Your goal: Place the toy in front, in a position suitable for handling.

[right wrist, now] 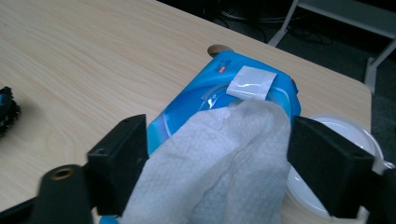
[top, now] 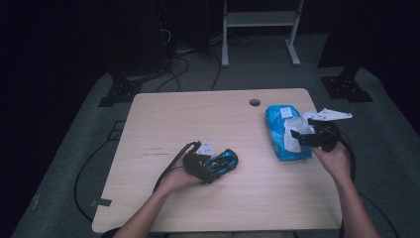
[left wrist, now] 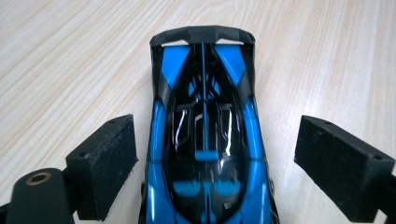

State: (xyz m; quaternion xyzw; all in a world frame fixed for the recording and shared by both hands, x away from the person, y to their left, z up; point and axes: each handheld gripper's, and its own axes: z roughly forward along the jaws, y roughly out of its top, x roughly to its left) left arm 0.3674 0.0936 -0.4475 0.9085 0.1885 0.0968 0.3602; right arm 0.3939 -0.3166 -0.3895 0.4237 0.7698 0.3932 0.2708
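Both grippers work apart: left gripper (top: 214, 166), low centre, stands wide around the toy car (left wrist: 205, 140) without pinching it, while right gripper (right wrist: 215, 186) clamps a wipe (right wrist: 219, 158) drawn from the blue pack (top: 282, 131) at right, presumably for cleaning.

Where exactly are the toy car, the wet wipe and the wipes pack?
toy car (left wrist: 205, 140), left gripper view, on its black cabin roof.
wet wipe (right wrist: 224, 158), right gripper view, on its crumpled middle.
wipes pack (right wrist: 196, 93), right gripper view, on its blue top.
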